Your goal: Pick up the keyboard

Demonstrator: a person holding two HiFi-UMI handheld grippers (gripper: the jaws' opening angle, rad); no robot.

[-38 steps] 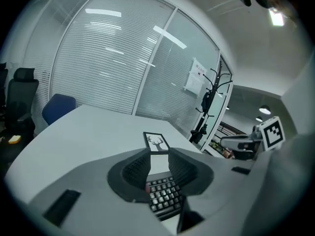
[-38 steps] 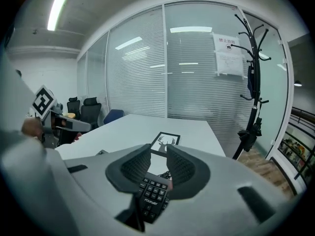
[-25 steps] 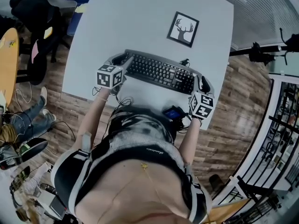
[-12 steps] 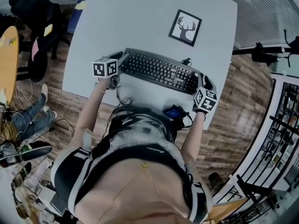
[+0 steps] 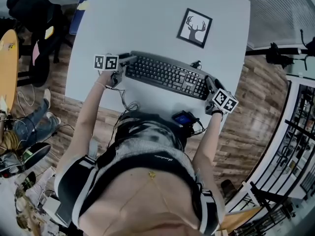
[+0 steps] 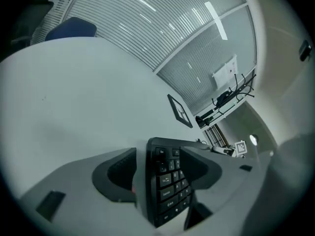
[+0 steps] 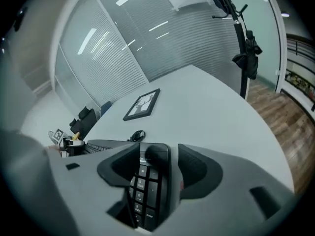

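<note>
1. Keyboard (image 5: 165,75) lies flat on the white table (image 5: 147,23), keys up, its long axis slanting from upper left to lower right.
2. Your left gripper (image 5: 126,62) has just opened and loosely straddles the left end.
3. Your right gripper (image 5: 210,85) has just opened too, around the numpad end, where one key reads "Enter".

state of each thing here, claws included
keyboard, flat on the table, one end inside each claw
left claw, open, jaws have just been opening, keyboard's end between them, not gripped
right claw, open, jaws have just been opening, keyboard's other end between them, not gripped
picture, lying flat on the table, face up
</note>
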